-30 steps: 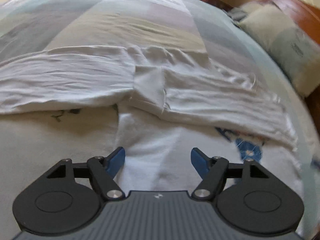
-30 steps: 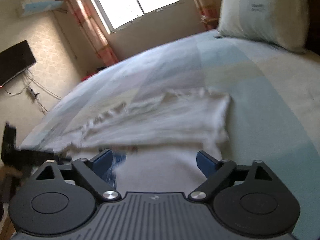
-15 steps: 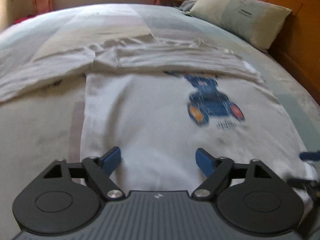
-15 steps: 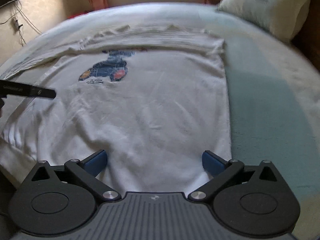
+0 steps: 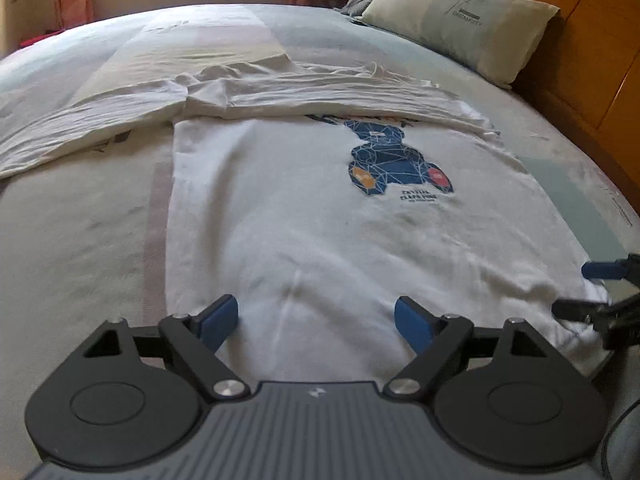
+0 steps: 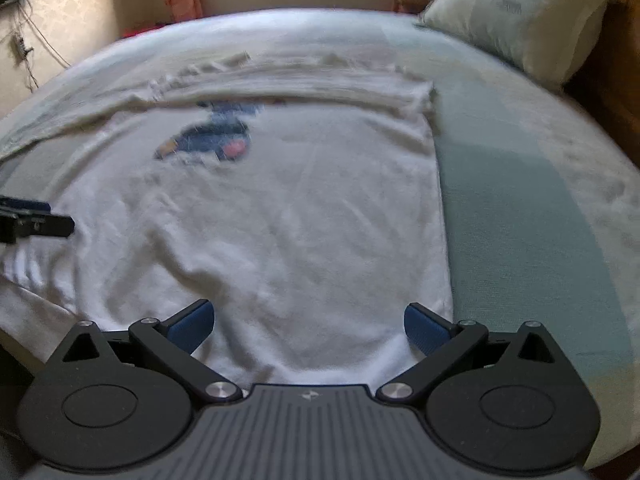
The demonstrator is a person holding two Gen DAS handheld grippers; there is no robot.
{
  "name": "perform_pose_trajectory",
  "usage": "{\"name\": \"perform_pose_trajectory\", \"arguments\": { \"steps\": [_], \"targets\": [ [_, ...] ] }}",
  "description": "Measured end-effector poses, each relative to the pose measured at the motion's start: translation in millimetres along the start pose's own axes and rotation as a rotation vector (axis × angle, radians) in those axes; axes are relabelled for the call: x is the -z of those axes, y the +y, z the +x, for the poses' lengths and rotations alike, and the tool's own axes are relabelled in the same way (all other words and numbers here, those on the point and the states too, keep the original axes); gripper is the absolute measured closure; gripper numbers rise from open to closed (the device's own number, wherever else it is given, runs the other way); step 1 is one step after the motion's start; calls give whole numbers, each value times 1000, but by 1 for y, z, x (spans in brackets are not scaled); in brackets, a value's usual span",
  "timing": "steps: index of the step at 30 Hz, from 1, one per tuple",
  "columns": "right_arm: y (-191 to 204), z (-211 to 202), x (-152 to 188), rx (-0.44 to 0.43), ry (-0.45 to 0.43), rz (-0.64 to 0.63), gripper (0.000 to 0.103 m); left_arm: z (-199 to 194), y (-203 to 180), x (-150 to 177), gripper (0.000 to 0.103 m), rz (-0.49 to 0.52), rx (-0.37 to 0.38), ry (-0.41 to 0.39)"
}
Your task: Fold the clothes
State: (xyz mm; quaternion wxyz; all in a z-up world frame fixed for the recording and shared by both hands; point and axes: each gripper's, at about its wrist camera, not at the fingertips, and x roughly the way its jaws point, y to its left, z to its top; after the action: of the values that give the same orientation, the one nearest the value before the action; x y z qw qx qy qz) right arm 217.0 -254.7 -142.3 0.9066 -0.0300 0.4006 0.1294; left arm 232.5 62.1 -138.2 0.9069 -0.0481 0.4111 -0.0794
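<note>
White T-shirt (image 5: pixel 304 216) with a blue bear print fills the left view's centre on the bed (image 5: pixel 80 220); the left gripper (image 5: pixel 316 318) has just opened, jaws apart over its hem. Right view: the right gripper (image 6: pixel 308 326) also gapes, just widened, over the shirt's lower edge, pillow (image 6: pixel 520 20) upper right

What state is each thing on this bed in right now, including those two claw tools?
T-shirt: spread flat, print up, top part folded over.
Pillow: lying at the headboard.
Left gripper: fingers open, just widened, nothing gripped.
Right gripper: fingers open, just widened, nothing gripped.
</note>
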Motion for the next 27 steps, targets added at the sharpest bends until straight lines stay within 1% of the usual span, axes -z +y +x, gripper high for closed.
{"name": "perform_pose_trajectory", "arguments": {
  "steps": [1, 2, 4, 7, 8, 10, 13, 16, 19, 22, 24, 26, 27],
  "targets": [
    [3, -5, -1, -10, -22, -12, 0, -4, -3, 2, 17, 10, 10, -14],
    [7, -8, -1, -30, -42, -35, 0, -4, -7, 4, 16, 24, 10, -11],
    [15, -6, -3, -44, -45, -72, 0, 1, -13, 7, 16, 45, 0, 16],
    [14, 6, 4, -43, 13, -88, 0, 2, -18, 16, 16, 86, -50, 34],
    [8, 9, 9, -36, 32, -75, 0, 1, -18, 18, 15, 94, -60, 42],
    [-9, 1, 18, -91, -10, -10, 0, -3, -15, 22, 13, 81, -62, 47],
    [-16, -7, 22, -72, -3, -24, 0, -12, -12, 23, 13, 59, -47, 46],
    [-20, -10, 12, -70, -32, -13, 0, -20, -13, 18, 13, 45, -40, 24],
    [-30, -4, -15, -82, -92, 5, 0, -28, -12, 6, 13, 15, -43, -17],
    [-39, 10, -52, -80, -159, 18, 0, -32, -5, -7, 13, -35, -36, -51],
    [-47, 32, -78, -80, -175, 37, 0, -31, 0, -13, 13, -56, -40, -51],
    [-55, 54, -104, -80, -190, 56, 0, -28, 4, -16, 13, -56, -56, -47],
    [-59, 70, -116, -89, -184, 75, 0, -27, 7, -17, 13, -56, -63, -45]
  ]
}}
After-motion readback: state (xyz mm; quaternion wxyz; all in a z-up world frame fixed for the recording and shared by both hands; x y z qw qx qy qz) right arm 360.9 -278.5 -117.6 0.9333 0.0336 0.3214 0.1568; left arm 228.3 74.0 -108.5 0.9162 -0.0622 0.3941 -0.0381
